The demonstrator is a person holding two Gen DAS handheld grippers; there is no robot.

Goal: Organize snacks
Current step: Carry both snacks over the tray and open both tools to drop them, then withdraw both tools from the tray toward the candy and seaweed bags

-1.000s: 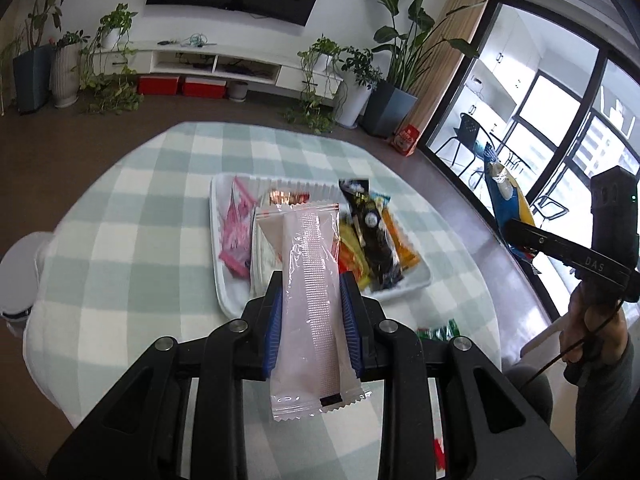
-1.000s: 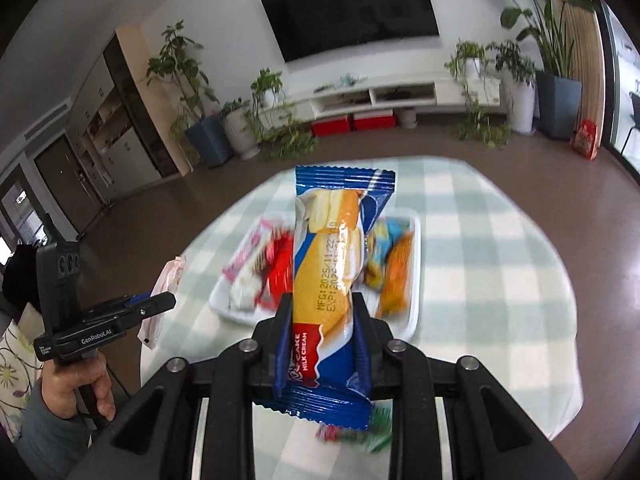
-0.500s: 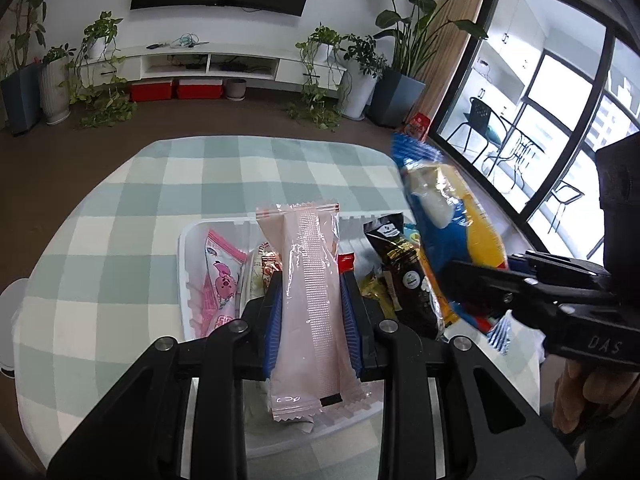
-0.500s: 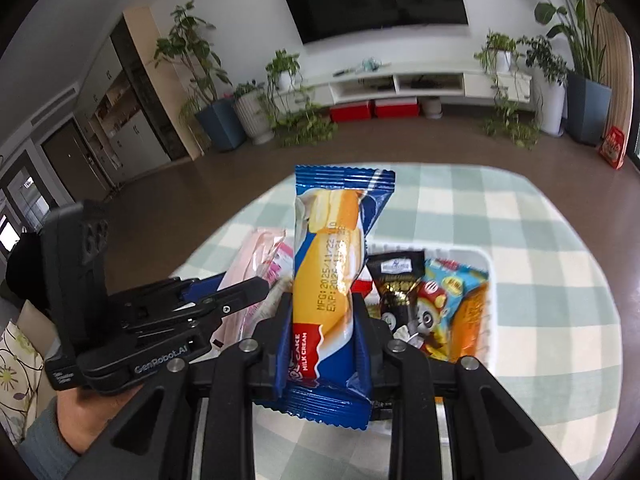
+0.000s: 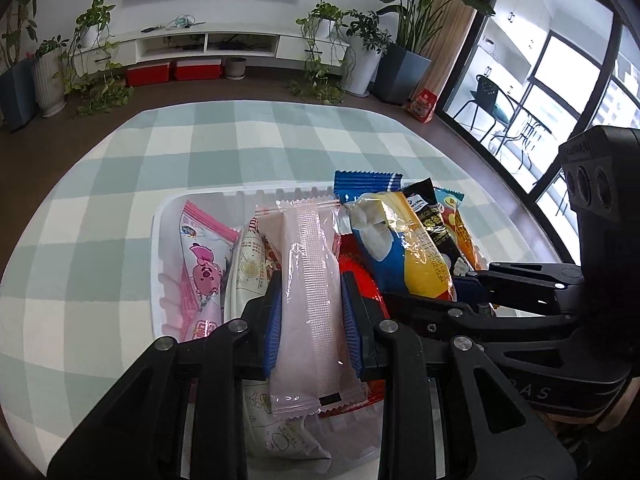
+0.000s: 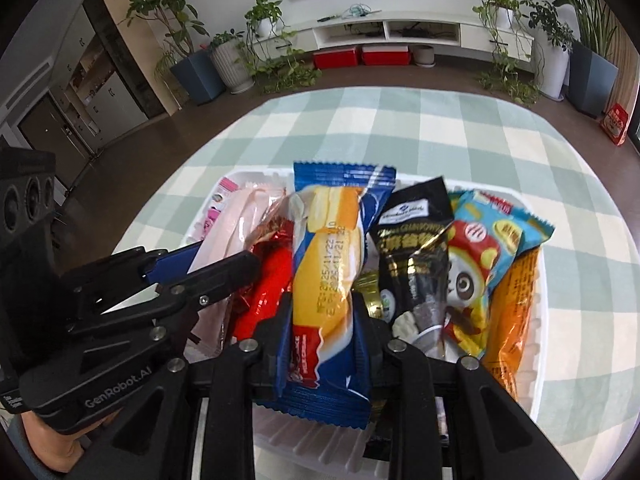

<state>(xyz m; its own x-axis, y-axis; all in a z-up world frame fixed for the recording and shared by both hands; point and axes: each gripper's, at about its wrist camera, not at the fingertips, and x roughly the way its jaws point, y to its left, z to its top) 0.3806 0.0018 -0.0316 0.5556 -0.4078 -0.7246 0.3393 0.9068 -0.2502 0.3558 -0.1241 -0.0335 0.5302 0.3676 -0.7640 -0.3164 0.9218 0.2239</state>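
Snacks: 2 in hand over a near-full tray [image 5: 160,240].

Left gripper [image 5: 312,312] fingers clamp a pink pack [image 5: 310,272]; right gripper [image 6: 322,324] fingers clamp a cake pack [image 6: 328,264]. Neither released, both above the tray's middle. Packs crowd wall to wall; grippers sit side by side; bench [image 6: 440,128] beyond lies bare.
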